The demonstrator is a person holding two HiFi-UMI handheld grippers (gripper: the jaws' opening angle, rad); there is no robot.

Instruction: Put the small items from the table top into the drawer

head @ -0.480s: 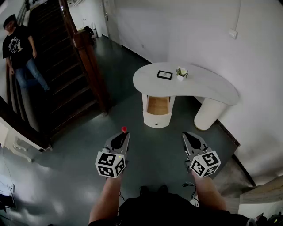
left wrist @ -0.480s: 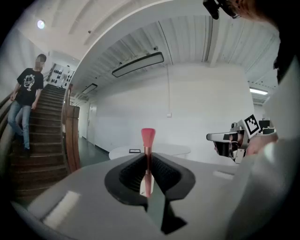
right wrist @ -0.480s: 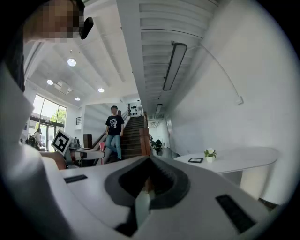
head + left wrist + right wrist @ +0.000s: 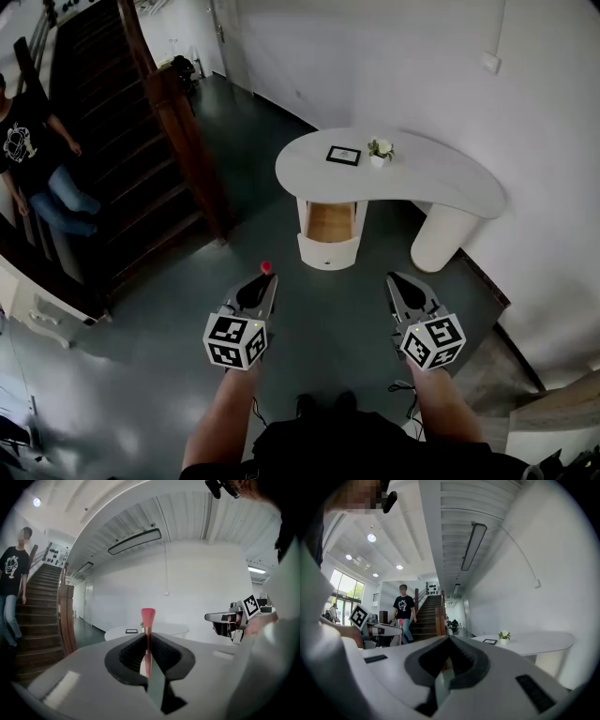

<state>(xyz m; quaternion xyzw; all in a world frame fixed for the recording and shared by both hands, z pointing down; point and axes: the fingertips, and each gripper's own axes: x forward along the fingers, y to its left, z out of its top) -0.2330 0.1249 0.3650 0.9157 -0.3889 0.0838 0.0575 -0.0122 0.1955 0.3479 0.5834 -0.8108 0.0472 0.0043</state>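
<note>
Standing well back from the table point(image 4: 450, 183) here, with both grippers held out low over the dark floor point(image 4: 328, 319). Got the left gripper point(image 4: 266, 281) pinched tight on a thin brush point(image 4: 265, 269), with the pink head poking out past the tips. In the left gripper view, can see the stem running straight up between the jaws. Got the right gripper point(image 4: 397, 284) closed up too, jaws together with nothing in them. Holding the two side by side, well apart, both pointing toward the table.

Looking further out: a white kidney-shaped table against the far right wall, with a drawer point(image 4: 330, 225) pulled open under its left end and facing this way. Wood-coloured inside, and can't make out anything else in there from here.

Sitting on the tabletop: a small black frame point(image 4: 343, 156) lying flat, and just right of it a little potted plant point(image 4: 380, 150). Close together, but can't tell if touching.

Over on the far left, a dark wooden staircase point(image 4: 131, 122) with a person point(image 4: 28, 155) in a black tee and jeans on the steps.
</note>
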